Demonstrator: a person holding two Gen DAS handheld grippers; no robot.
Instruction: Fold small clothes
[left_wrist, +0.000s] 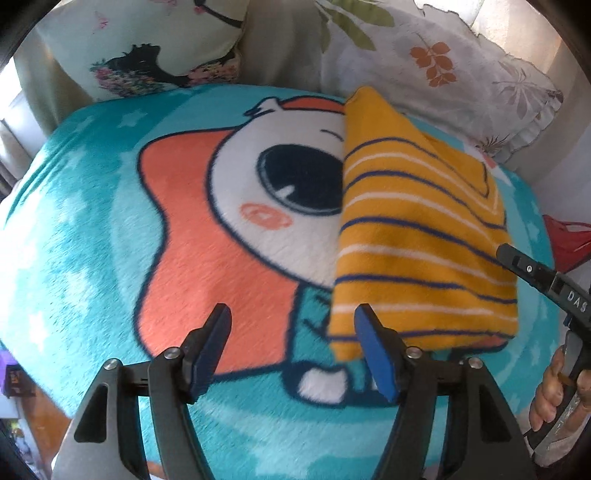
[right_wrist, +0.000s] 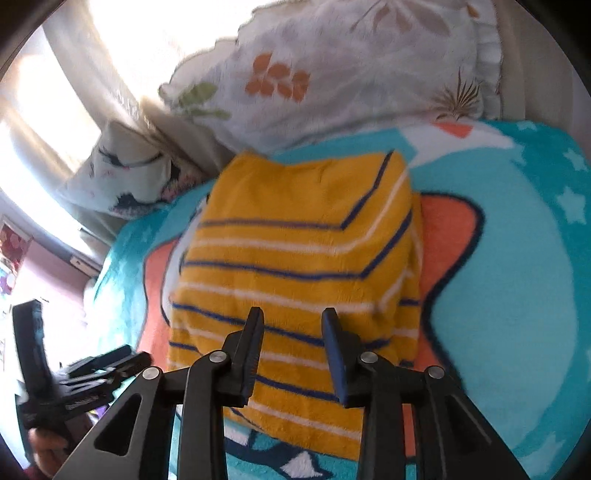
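Folded striped garment (left_wrist: 421, 236) lies on cartoon blanket (left_wrist: 92, 221), below the pillows (left_wrist: 461, 66).
Left gripper (left_wrist: 291, 314) gapes empty, right gripper (right_wrist: 291, 317) part-spread, gripping nothing; garment's near edge hidden behind fingers, right-wrist view blurred.
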